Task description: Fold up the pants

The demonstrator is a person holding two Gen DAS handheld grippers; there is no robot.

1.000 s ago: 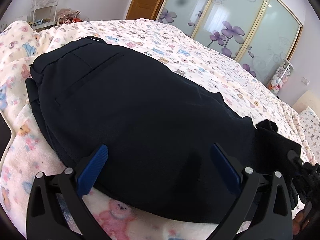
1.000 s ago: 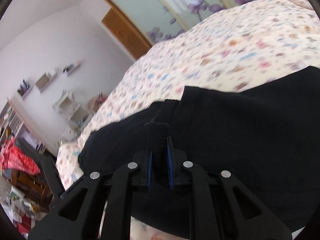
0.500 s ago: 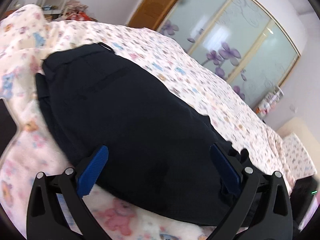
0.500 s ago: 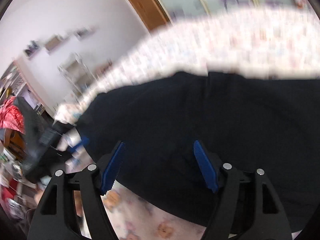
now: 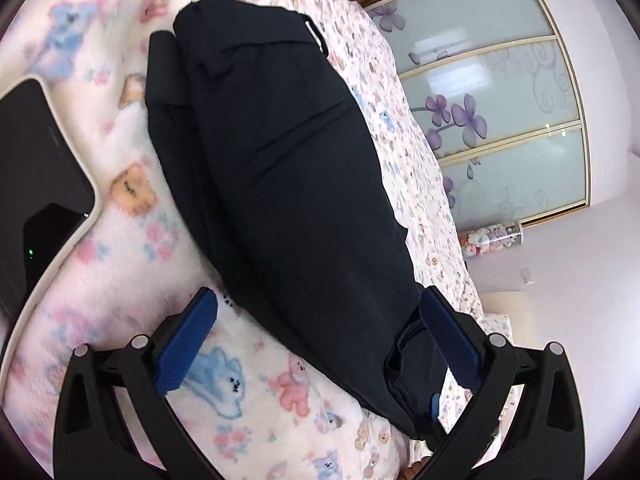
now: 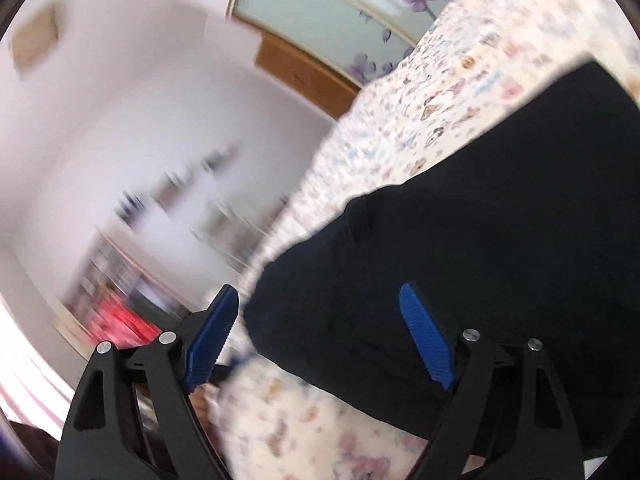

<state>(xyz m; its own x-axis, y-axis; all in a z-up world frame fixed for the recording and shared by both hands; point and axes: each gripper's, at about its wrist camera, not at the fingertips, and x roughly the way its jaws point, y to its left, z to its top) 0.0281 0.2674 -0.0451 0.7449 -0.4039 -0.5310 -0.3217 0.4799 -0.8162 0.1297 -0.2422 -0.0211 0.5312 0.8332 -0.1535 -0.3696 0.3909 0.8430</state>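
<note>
Folded dark pants (image 5: 288,184) lying on a bear-print blanket (image 5: 132,264) on a bed, running from upper left to lower right of the left wrist view. Left gripper (image 5: 320,344) spread wide at the bottom of that frame, one blue pad over the blanket, the other beside a bunched end of the pants, no cloth pinched. Black tablet-like device (image 5: 36,184) with a small green light at the left edge. Clear jar (image 5: 492,238) of plush toys standing at the right by a frosted flower-print wardrobe (image 5: 496,92). Right gripper (image 6: 320,336) at the bottom of its blurred view, jaws just opened wide, the pants' edge between them but not pressed.
</note>
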